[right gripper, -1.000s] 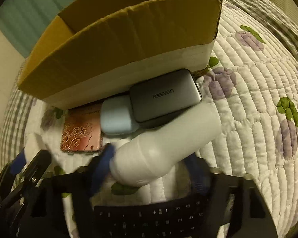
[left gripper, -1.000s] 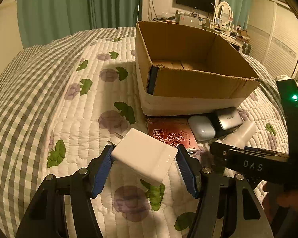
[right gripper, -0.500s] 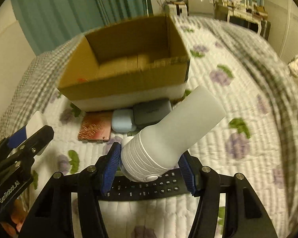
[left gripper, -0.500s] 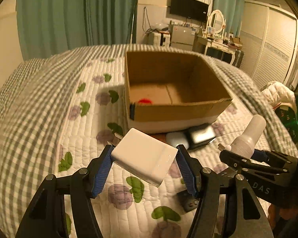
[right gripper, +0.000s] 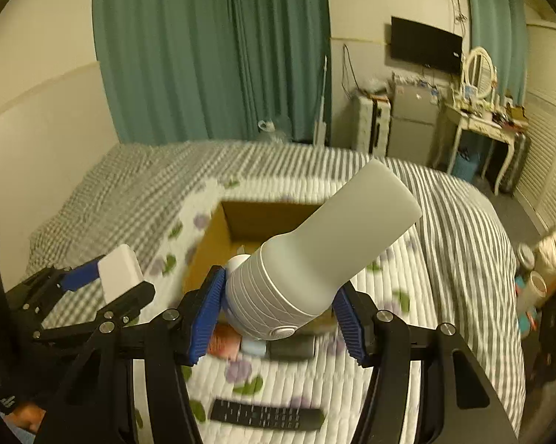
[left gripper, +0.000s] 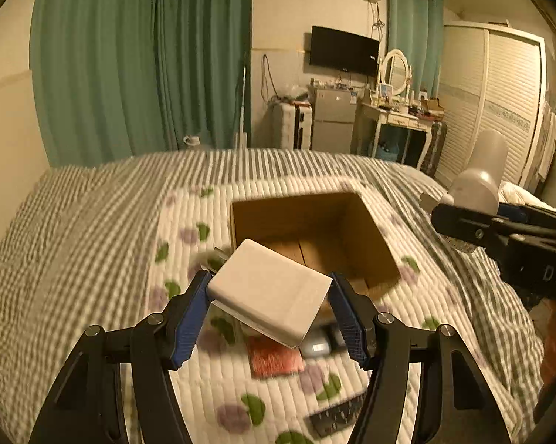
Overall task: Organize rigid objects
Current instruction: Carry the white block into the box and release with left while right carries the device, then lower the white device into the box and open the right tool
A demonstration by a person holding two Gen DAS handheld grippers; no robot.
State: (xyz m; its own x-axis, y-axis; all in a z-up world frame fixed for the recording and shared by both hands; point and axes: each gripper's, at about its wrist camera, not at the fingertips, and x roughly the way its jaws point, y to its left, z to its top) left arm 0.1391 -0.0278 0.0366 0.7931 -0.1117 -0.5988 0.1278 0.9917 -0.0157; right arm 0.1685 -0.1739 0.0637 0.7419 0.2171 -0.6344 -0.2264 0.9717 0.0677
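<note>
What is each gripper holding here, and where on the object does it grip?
The left gripper clamps a white rectangular charger block across its two opposite side faces. The right gripper clamps a white cylindrical bottle around its ribbed wide end.

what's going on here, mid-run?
A person is tidying items off a bed into a cardboard box, with a handheld gripper in each hand. The left gripper is shut on a white charger block, and the right gripper is shut on a white bottle; both are held up in the air in front of the open box. A red patterned card, a pale blue case, a dark case and a black remote lie on the quilt in front of the box.
</note>
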